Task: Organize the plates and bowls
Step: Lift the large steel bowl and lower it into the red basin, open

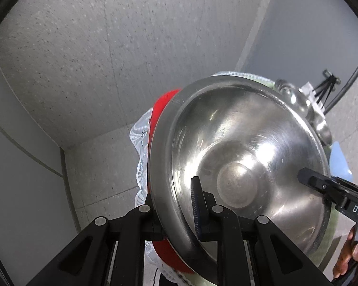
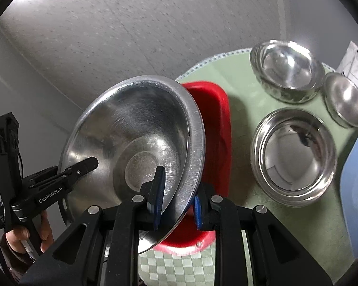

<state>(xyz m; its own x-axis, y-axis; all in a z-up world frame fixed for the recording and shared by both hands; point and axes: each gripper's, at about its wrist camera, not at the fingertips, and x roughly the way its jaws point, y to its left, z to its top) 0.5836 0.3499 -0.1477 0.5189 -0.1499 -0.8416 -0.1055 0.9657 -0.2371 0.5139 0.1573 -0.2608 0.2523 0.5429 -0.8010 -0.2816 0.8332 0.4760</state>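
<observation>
Covering a round table, pale green checked cloth point(image 2: 241, 109) over speckled grey floor point(image 2: 131, 23). Four steel bowls, perhaps more nested: three resting, the large steel bowl point(image 2: 136, 143) tilted above a red tray point(image 2: 214, 124). Left gripper point(image 1: 174, 205) and right gripper point(image 2: 176, 200) each clamped on opposite rims.

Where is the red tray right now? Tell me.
In the right wrist view the red tray lies on the green mat, directly behind the big steel bowl that both grippers hold, left of the stacked steel bowls.
</observation>
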